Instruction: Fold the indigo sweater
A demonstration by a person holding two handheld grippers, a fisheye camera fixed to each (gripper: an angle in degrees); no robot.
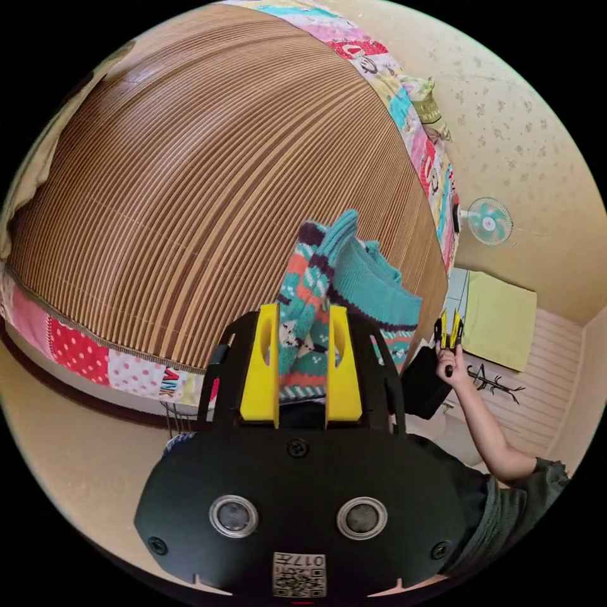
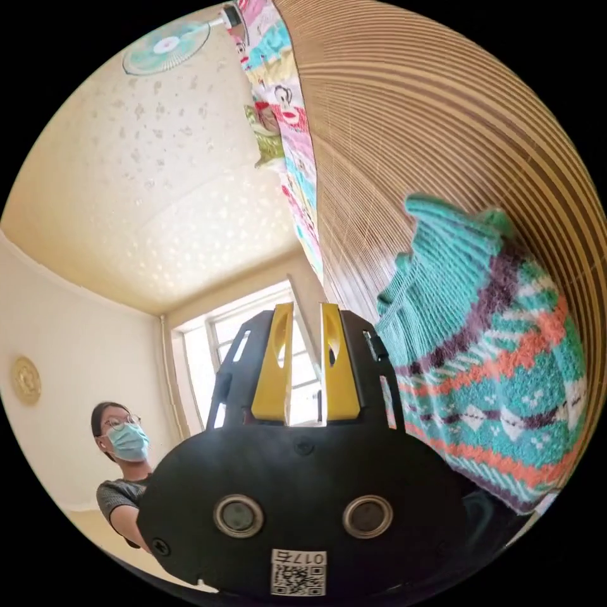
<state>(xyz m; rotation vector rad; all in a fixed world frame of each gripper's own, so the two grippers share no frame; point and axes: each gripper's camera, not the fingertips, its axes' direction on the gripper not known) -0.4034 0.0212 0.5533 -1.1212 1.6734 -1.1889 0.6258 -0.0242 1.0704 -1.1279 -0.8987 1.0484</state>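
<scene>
Between the yellow jaws of the left gripper (image 1: 302, 316), at lower centre of the left gripper view, a bunched fold of the sweater (image 1: 344, 297) rises; the knit fills the gap and both jaws appear to press on it, so this gripper is clamped on the garment. The sweater is teal with purple, orange and white pattern bands, and it lies crumpled on the striped bamboo mat (image 1: 190, 190) that spreads across the upper left and centre of that view. A patchwork quilt (image 1: 82, 354) edges the mat along its lower left and upper right borders. To the right of the sweater, the right gripper (image 1: 449, 329) is small and held in a hand (image 1: 450, 363), clear of the fabric, its jaws slightly apart. Beyond it, at right, hang a wall fan (image 1: 488, 221) and a yellow-green cloth (image 1: 502, 319).

Low in the right gripper view, the right gripper (image 2: 305, 316) has its jaws parted with only a window (image 2: 265, 354) behind the gap. The sweater (image 2: 487, 379) sits just to the right of the jaws, heaped against the mat (image 2: 442, 126), and blocks the lower right of the mat. The fan (image 2: 165, 45) is at upper left, and a person (image 2: 123, 468) is at lower left.
</scene>
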